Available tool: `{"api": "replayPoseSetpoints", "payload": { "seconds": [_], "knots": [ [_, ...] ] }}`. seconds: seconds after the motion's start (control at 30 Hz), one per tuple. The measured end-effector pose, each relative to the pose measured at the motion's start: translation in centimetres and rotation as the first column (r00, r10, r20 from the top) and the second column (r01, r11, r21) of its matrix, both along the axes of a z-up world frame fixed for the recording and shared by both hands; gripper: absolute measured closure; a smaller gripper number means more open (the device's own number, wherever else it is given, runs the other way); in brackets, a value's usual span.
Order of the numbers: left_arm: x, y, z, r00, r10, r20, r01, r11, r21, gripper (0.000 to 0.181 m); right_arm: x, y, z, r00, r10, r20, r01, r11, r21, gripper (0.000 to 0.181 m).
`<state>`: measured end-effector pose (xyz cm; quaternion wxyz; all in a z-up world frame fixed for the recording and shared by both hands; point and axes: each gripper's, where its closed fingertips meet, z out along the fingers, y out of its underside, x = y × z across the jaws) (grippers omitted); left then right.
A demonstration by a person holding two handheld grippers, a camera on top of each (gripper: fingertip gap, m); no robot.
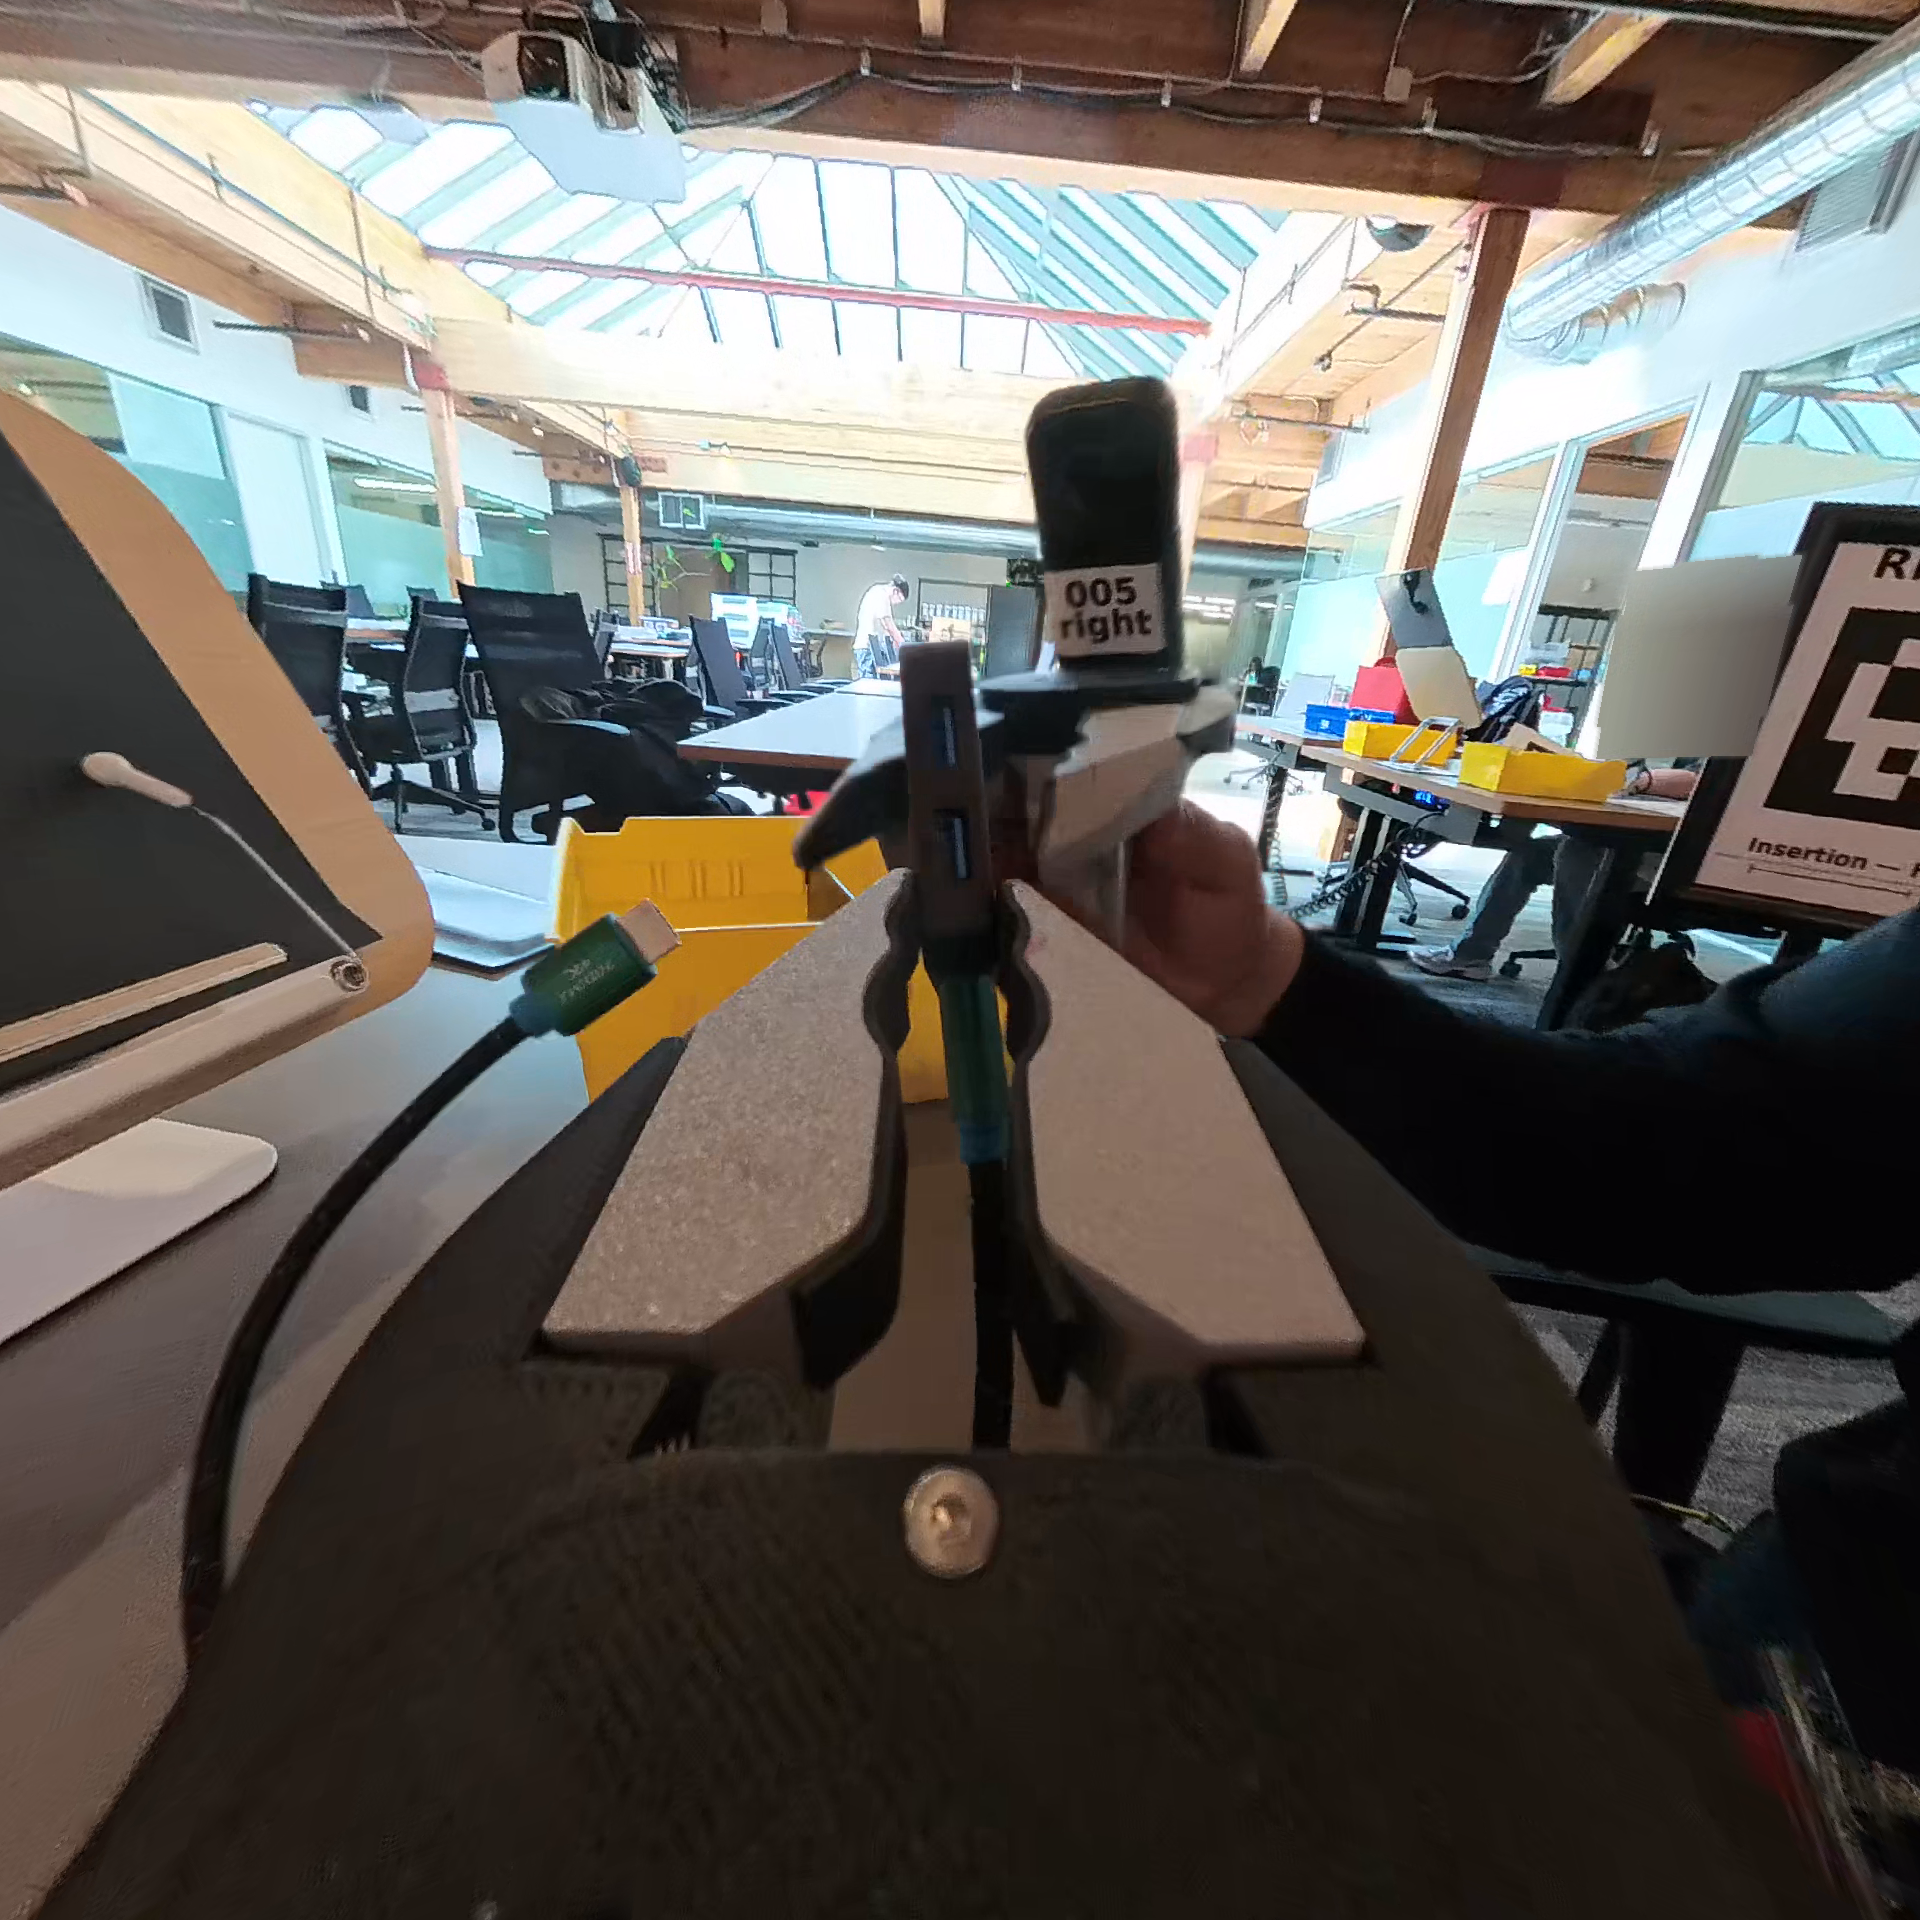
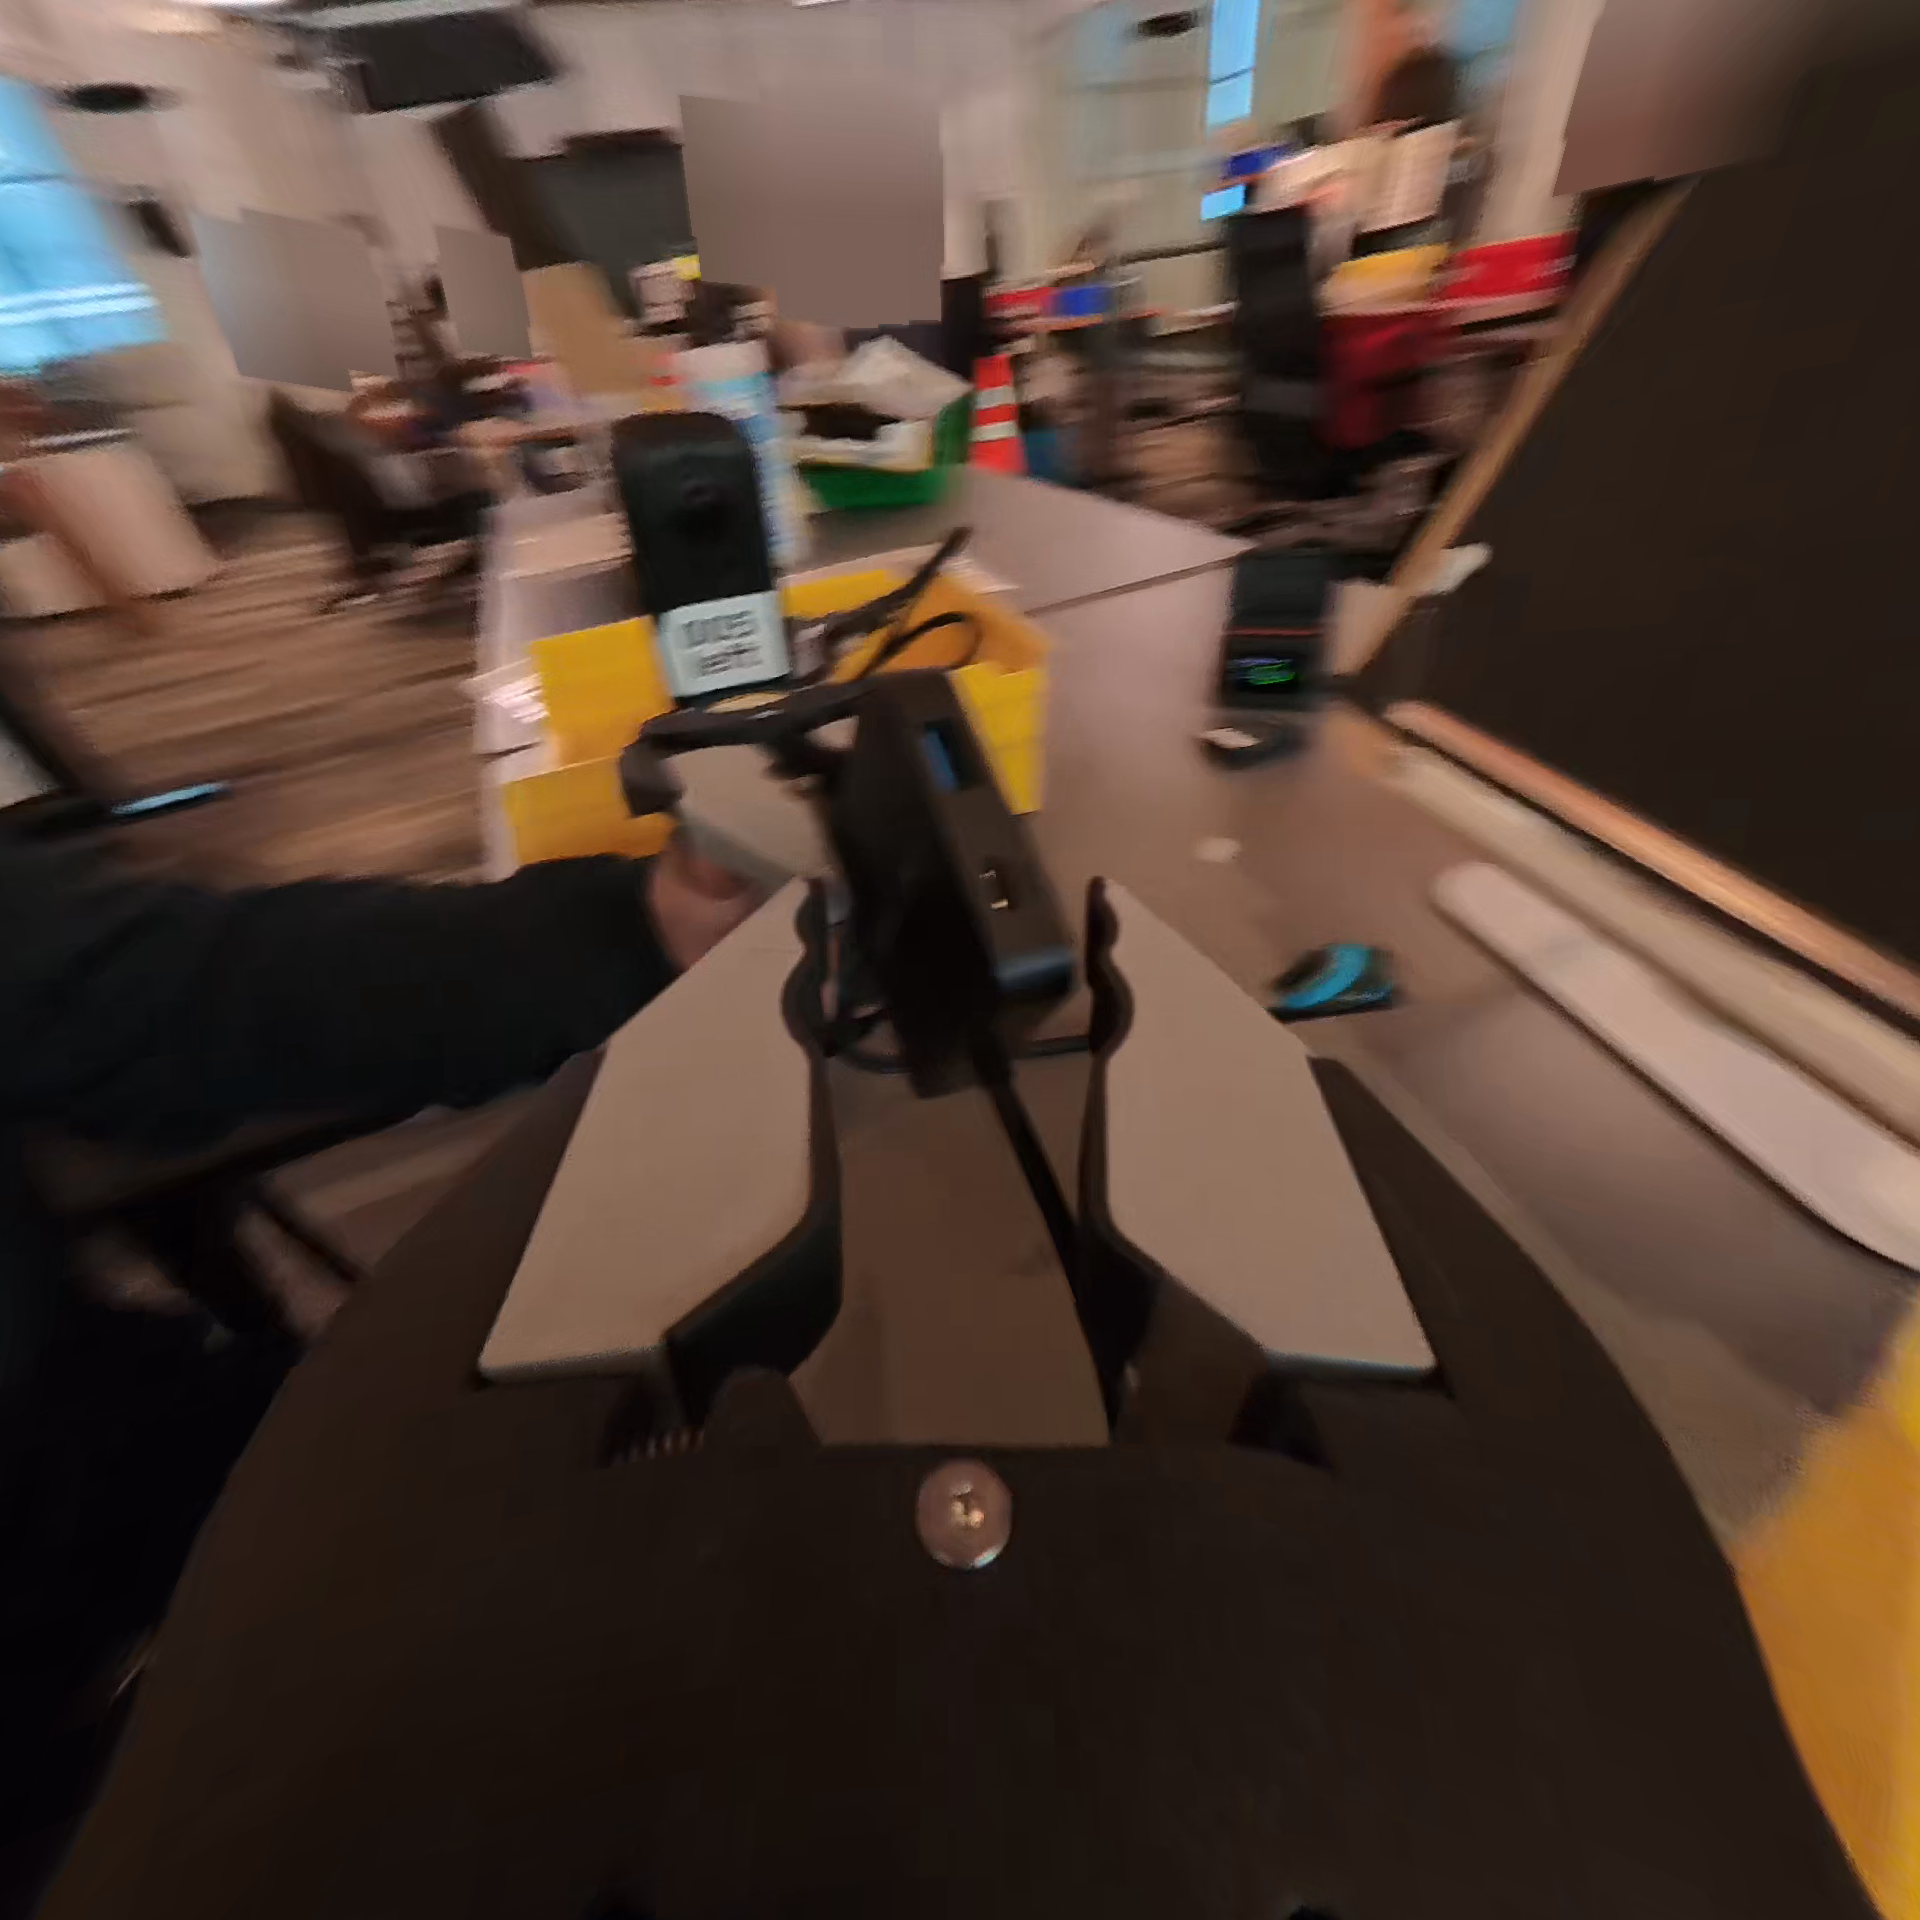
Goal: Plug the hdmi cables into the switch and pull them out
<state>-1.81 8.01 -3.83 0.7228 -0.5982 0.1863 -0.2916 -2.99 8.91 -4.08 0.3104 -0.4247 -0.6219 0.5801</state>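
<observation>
The grey switch [image 1: 940, 790], a slim hub with blue ports, stands upright between my left gripper's [image 1: 951, 925] fingertips, which are shut on its lower end. Its black cable with a green sleeve [image 1: 975, 1049] runs down between the fingers, loops left and ends in a loose green plug [image 1: 597, 971]. In the blurred right wrist view the switch [image 2: 977, 862] sits tilted between the fingers of my right gripper [image 2: 956, 966], which is open around it with small gaps on both sides. A black cable [image 2: 1039, 1143] trails from it. The right gripper [image 1: 1049, 779] also shows behind the switch in the left wrist view.
A yellow bin [image 1: 707, 914] stands on the dark table just behind the grippers, and also shows in the right wrist view [image 2: 592, 727]. A monitor on a stand [image 1: 156, 831] is at the left. A sign board [image 1: 1829, 727] is at the right. A blue and black item [image 2: 1335, 982] lies on the table. Less than 4 cm separates the two grippers' tips.
</observation>
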Motion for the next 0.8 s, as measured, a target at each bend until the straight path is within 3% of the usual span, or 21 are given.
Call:
{"api": "replayPoseSetpoints", "payload": {
  "seconds": [0.2,0.37,0.53,0.67,0.8],
  "knots": [
    [-0.8,0.0,0.3,0.997,-0.031,0.071,0.034,0.999,-0.041,0.170,-0.3,-0.8,0.1,0.984,0.143,-0.107,-0.163,0.965,-0.207,0.166],
    [-1.1,0.9,-1.2,0.999,0.035,-0.017,-0.036,0.995,-0.096,0.167,-0.4,-0.1,-1.4,0.985,0.115,-0.126,-0.142,0.962,-0.234,0.167],
    [-2.1,0.8,-1.7,0.999,0.038,0.013,-0.036,0.993,-0.114,0.165,-0.5,-0.2,-2.3,0.993,0.033,-0.116,-0.048,0.990,-0.133,0.170],
    [-2.5,0.1,-0.6,0.993,-0.010,0.120,0.019,0.997,-0.076,0.160,0.3,-0.5,-1.7,0.987,0.064,-0.144,-0.091,0.978,-0.190,0.170],
    [-3.1,0.3,-0.5,0.992,0.027,0.125,-0.018,0.997,-0.069,0.163,0.4,-0.7,-1.1,0.982,0.103,-0.160,-0.143,0.955,-0.259,0.170]
  ]
}}
